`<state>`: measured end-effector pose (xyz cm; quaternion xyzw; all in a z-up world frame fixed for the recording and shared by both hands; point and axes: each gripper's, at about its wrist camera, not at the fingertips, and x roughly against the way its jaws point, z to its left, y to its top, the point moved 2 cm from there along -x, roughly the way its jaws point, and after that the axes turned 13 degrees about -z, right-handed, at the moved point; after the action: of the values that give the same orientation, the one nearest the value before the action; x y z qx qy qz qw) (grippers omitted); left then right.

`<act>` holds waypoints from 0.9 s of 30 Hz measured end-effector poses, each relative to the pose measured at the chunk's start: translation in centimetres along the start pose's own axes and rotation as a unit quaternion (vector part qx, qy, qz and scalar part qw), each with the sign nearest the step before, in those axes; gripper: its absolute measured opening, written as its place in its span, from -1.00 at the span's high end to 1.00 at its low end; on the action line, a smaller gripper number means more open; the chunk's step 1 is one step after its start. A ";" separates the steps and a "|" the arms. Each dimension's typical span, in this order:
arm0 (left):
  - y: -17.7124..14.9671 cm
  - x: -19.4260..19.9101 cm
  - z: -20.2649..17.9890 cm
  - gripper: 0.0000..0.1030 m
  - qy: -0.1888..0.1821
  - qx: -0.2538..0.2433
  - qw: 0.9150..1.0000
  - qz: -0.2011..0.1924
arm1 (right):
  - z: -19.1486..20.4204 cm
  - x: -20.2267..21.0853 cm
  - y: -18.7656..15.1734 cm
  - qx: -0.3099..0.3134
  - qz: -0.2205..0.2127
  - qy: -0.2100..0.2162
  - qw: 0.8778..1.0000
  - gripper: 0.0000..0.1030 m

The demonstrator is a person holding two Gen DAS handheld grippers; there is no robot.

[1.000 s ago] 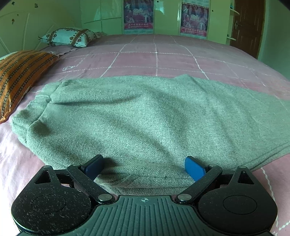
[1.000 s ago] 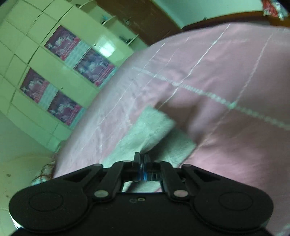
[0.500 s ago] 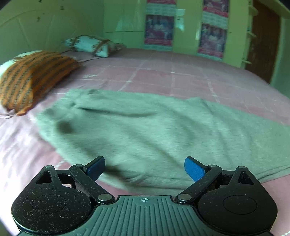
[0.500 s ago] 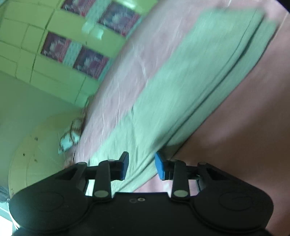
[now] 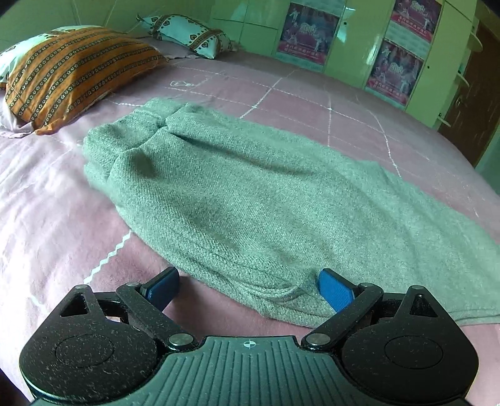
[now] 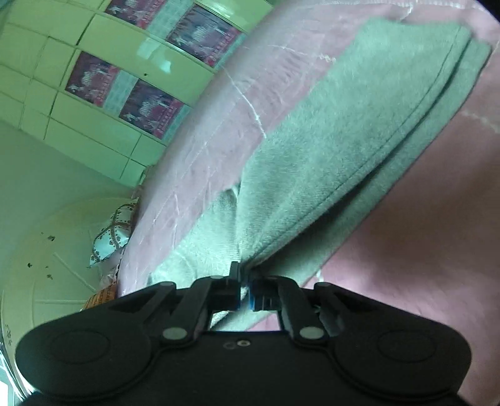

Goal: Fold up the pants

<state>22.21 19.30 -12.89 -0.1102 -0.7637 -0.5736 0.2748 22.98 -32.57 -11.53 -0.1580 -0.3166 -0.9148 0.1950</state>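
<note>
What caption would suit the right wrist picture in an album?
The right gripper, shut on a pinch of the green pants, lifts their edge off the pink bedsheet.

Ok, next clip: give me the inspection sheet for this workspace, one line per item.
Surface: pink bedsheet with white stitched grid, lightly wrinkled.
Job's things: green pants lying flat, legs stacked; one edge lifted in the right wrist view.
Clutter: orange striped pillow and white patterned pillow at the bed's head, apart from the pants.
Grippers: left gripper open, over the pants' near edge; right gripper shut on the pants' edge.
Cables: nothing seen.
Surroundings: green wardrobe with posters, brown door.
</note>
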 end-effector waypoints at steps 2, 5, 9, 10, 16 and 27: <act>-0.1 0.2 -0.2 -0.84 0.002 -0.003 1.000 -0.001 | -0.9 -0.3 -0.5 -0.001 0.007 -0.015 1.000 1.00; 0.1 0.2 0.0 -0.84 0.001 -0.001 1.000 -0.001 | -2.2 -1.5 -0.9 -0.006 0.019 -0.025 1.000 1.00; 0.0 2.0 -0.3 -0.84 -0.001 -0.002 1.000 -0.025 | -1.5 0.4 0.7 0.001 -0.004 -0.020 1.000 0.77; -0.1 2.3 -0.6 -0.84 -0.006 -0.009 0.999 -0.031 | -1.4 1.2 1.3 0.012 -0.018 -0.025 0.999 0.77; -0.7 1.4 -1.9 -0.84 -0.014 -0.037 0.999 -0.014 | -6.4 5.7 6.5 -0.058 -0.133 -0.064 0.987 0.77; -1.0 0.8 -1.6 -0.86 -0.017 -0.024 1.000 -0.008 | -12.3 5.2 10.9 -0.132 -0.184 -0.127 0.966 0.85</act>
<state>21.52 17.39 -12.93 -0.1208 -0.7552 -0.5920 0.2543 21.41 -49.64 -12.99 -0.2360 -0.2391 -0.9410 -0.0408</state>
